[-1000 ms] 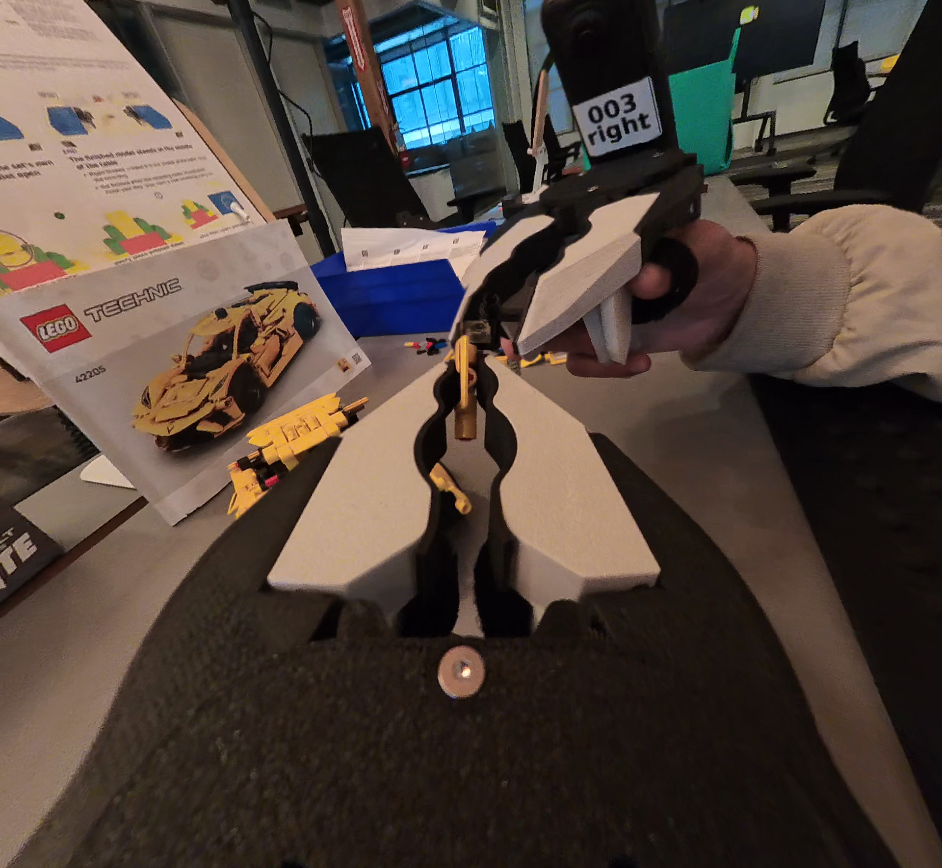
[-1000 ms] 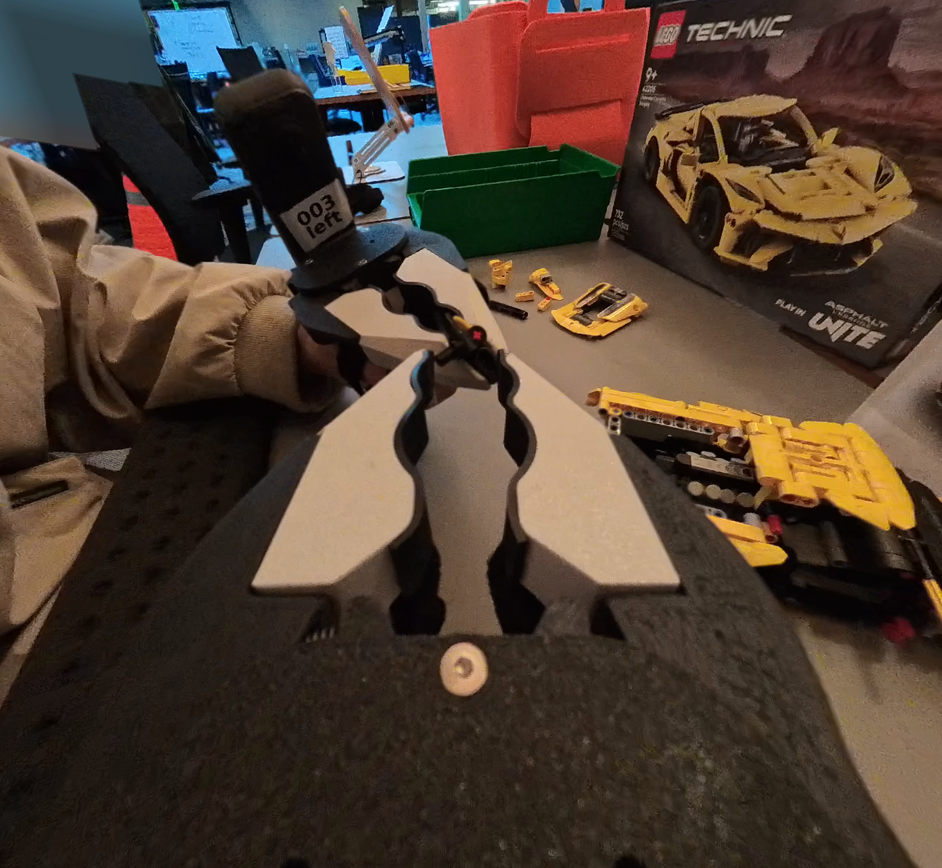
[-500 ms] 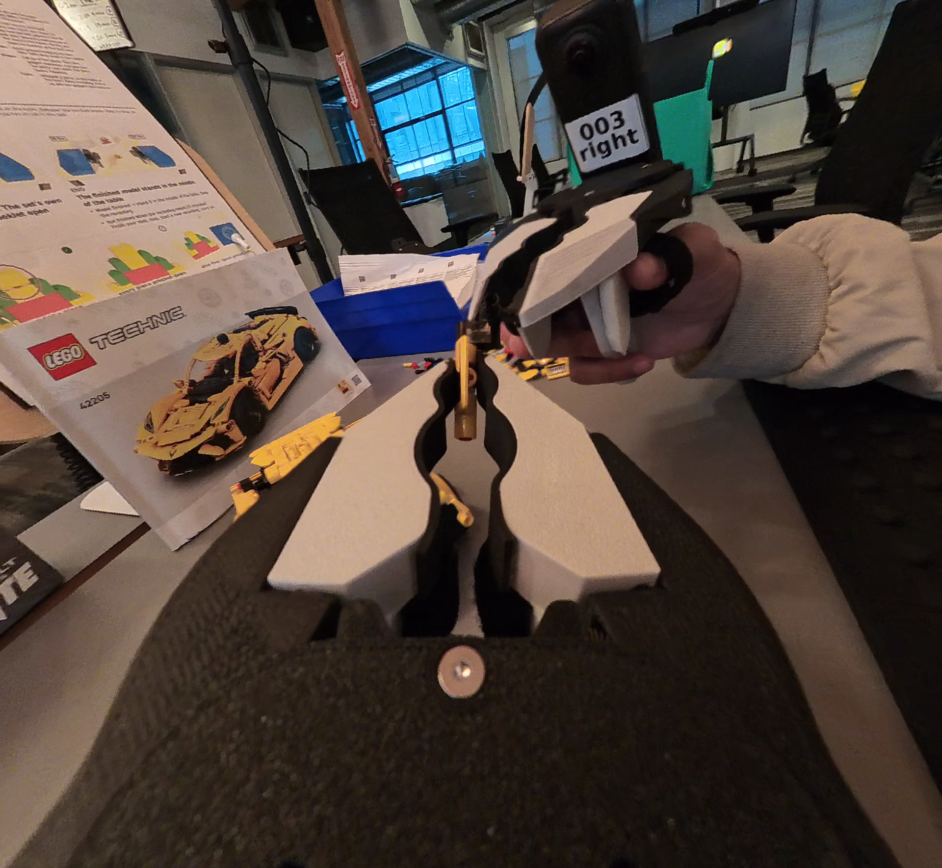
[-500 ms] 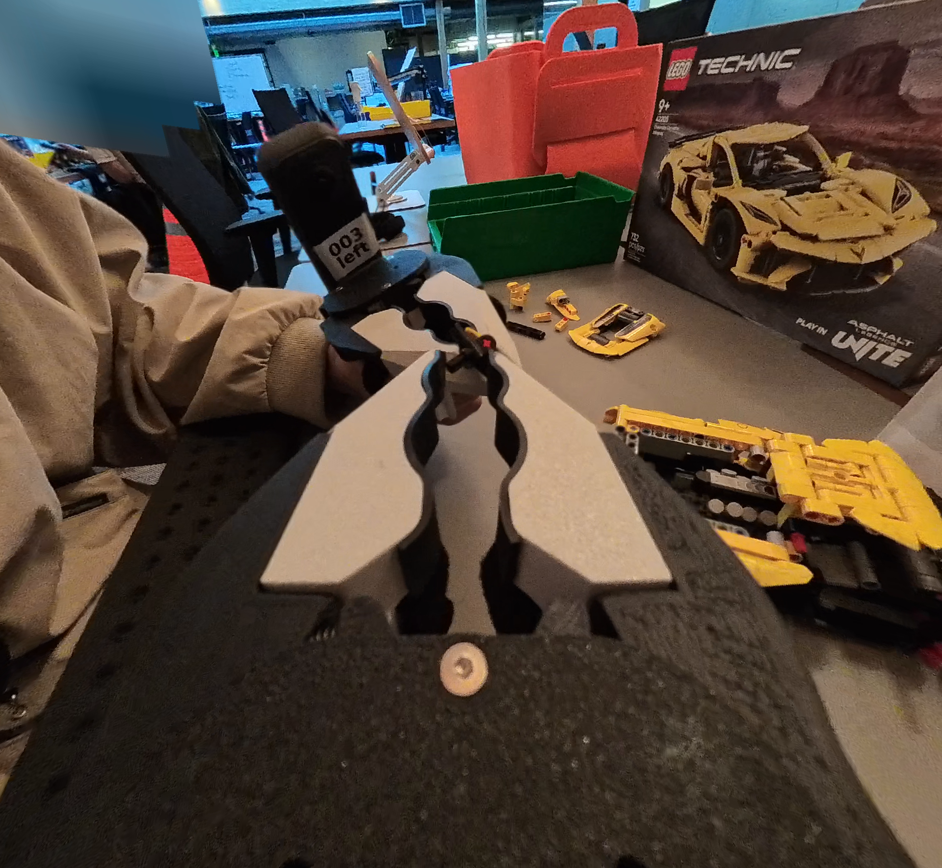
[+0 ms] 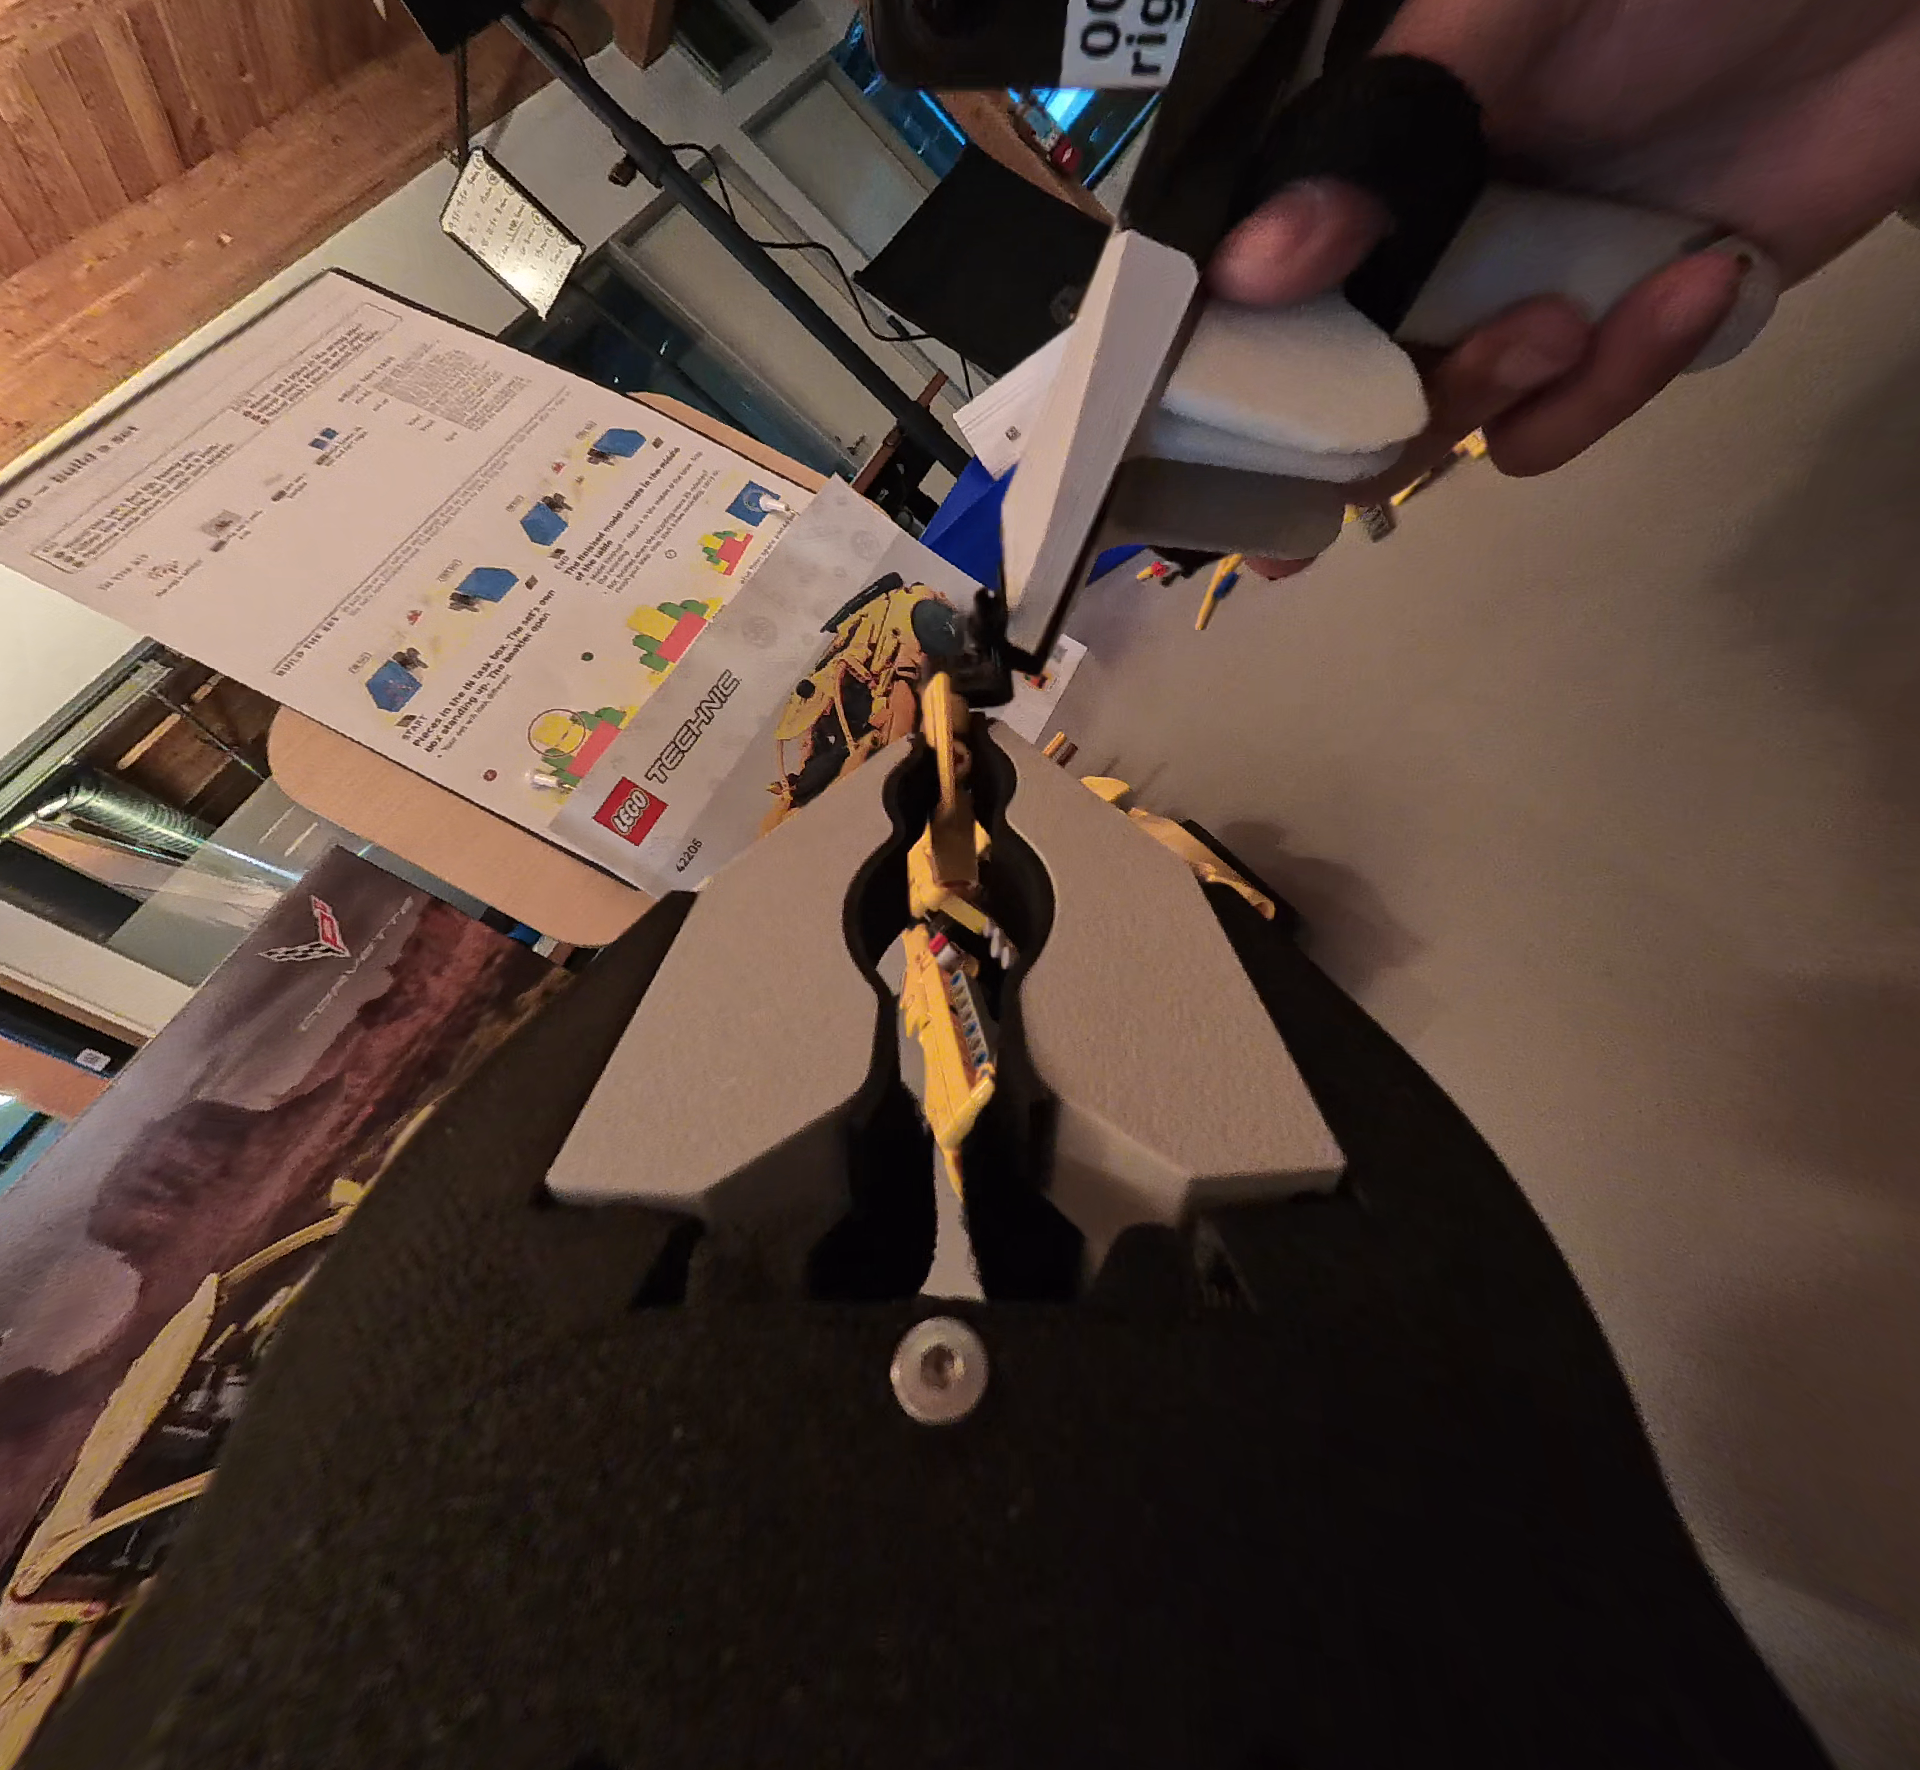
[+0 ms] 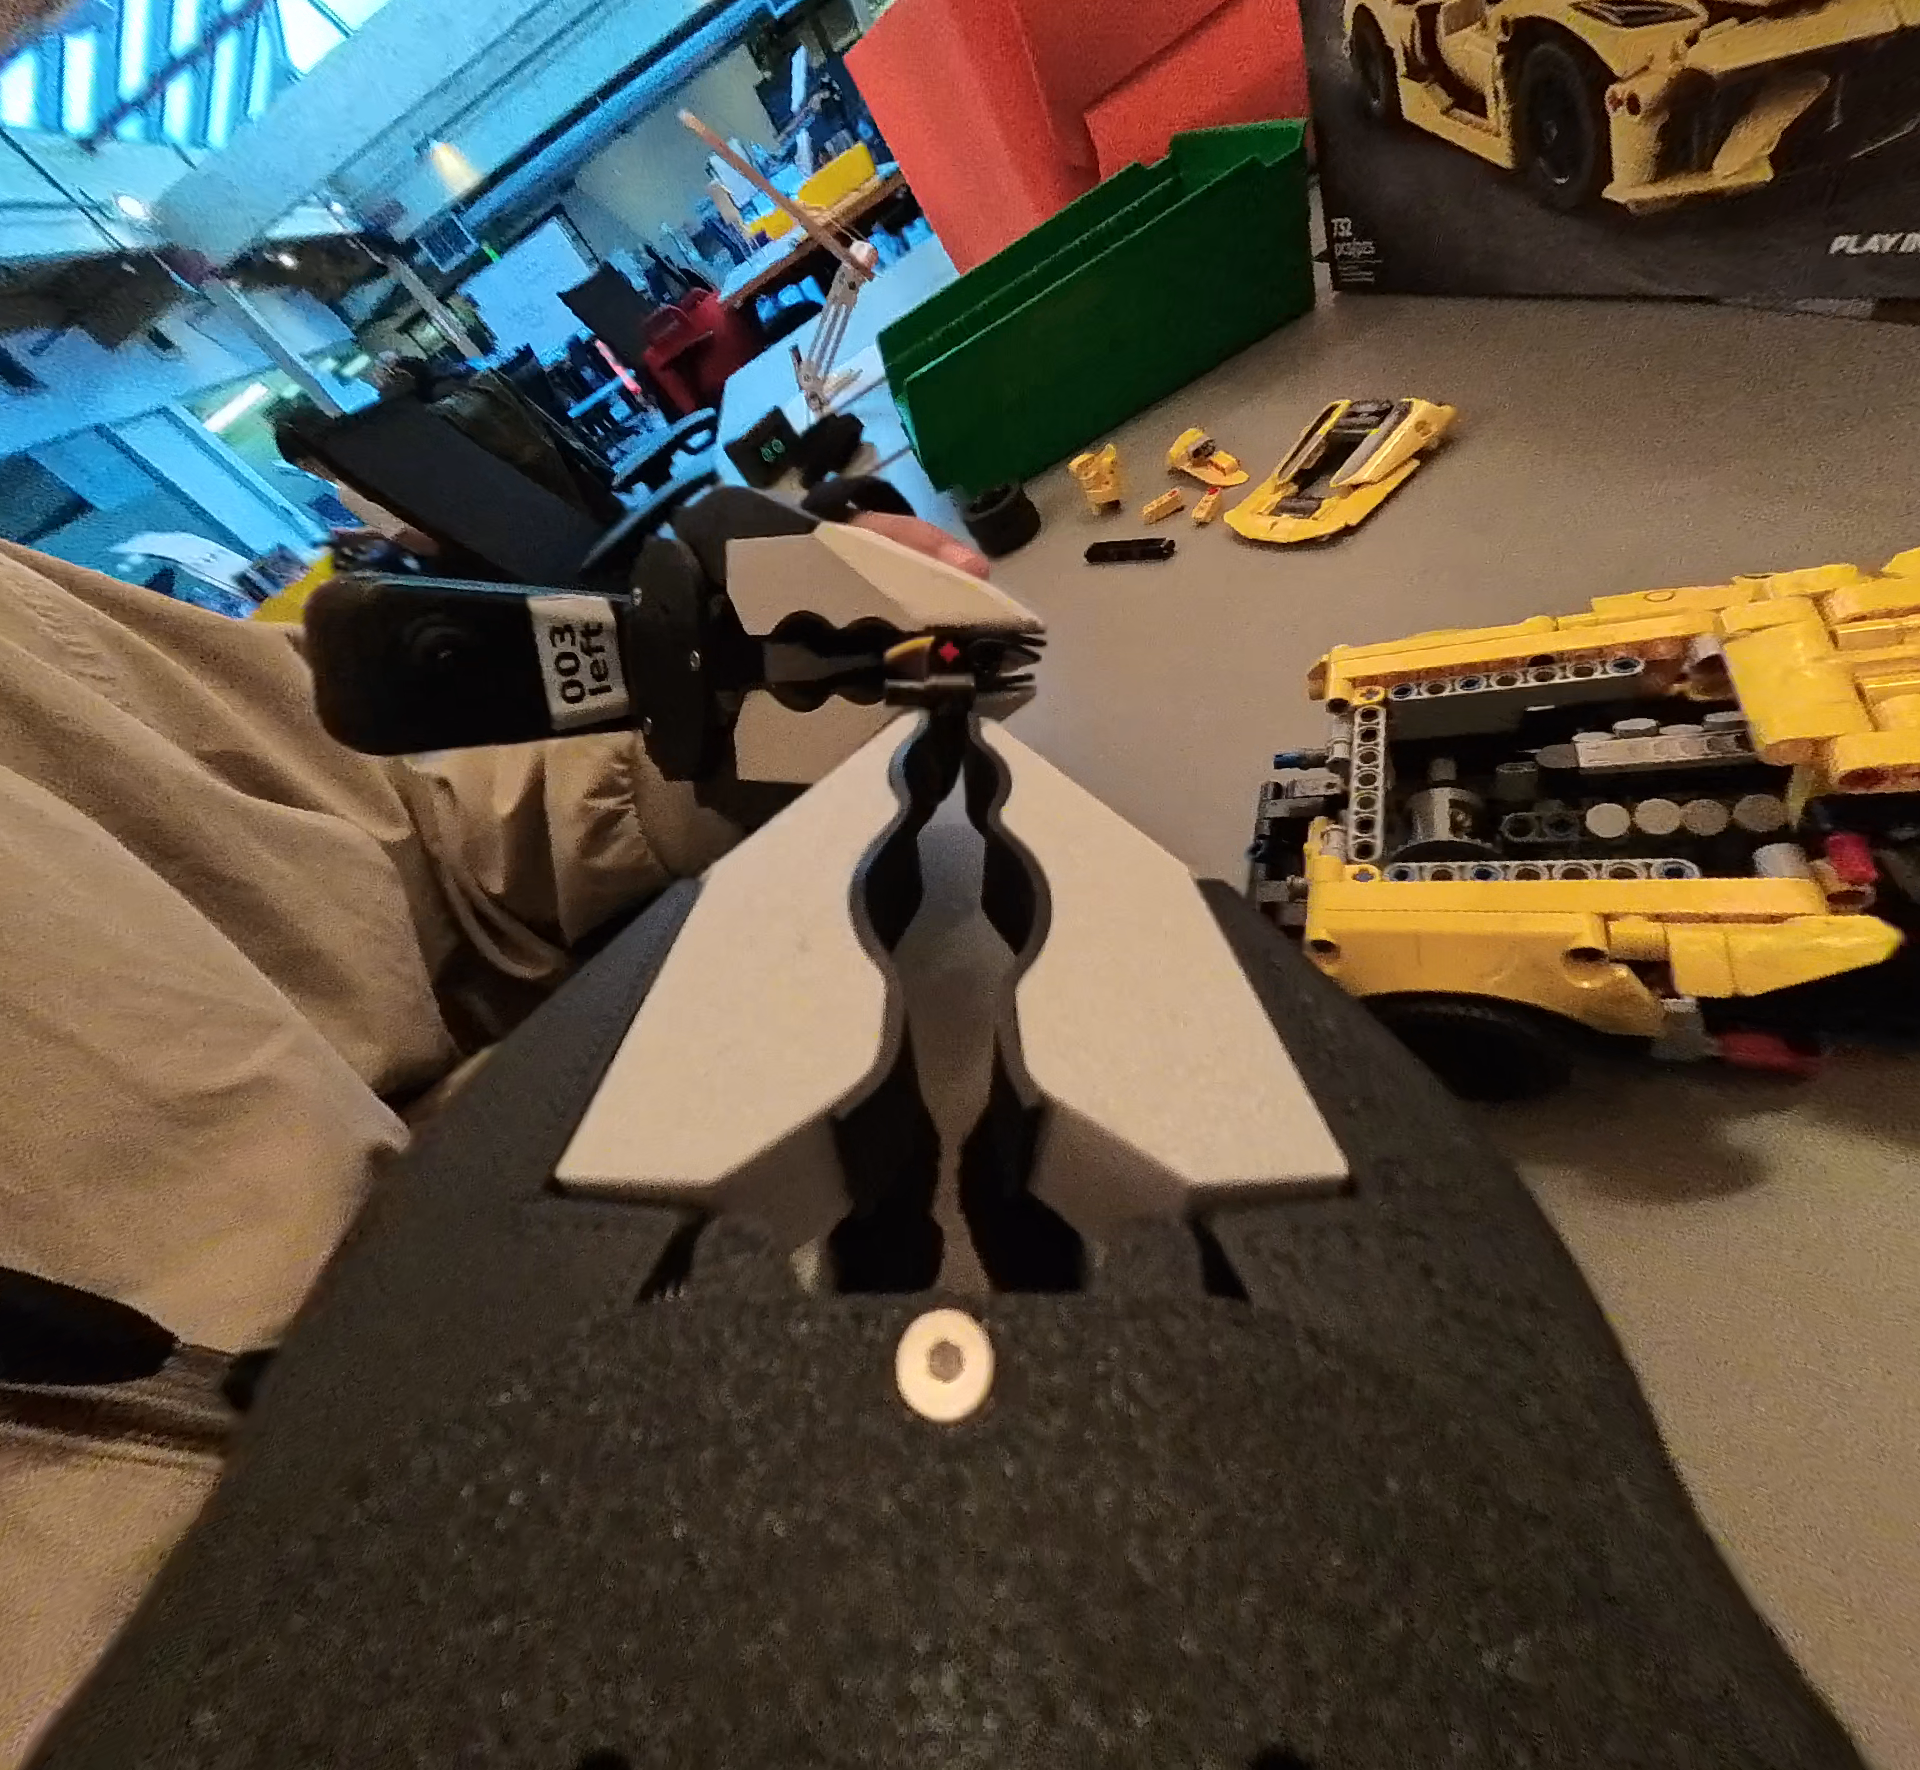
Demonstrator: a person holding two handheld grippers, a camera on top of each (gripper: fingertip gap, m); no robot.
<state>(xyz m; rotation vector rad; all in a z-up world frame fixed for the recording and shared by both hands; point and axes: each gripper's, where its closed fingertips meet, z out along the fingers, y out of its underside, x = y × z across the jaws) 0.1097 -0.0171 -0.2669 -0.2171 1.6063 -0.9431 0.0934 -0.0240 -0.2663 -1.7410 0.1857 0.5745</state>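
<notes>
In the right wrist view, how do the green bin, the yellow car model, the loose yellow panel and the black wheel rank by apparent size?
1. yellow car model, though it is nearest the camera
2. green bin
3. loose yellow panel
4. black wheel

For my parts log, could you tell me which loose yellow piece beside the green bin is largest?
The long flat yellow panel with dark slats, rightmost of the cluster.

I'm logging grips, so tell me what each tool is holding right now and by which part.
The left tool pinches a yellow brick piece along its length. The right tool grips the small black part at that piece's tip.
</notes>
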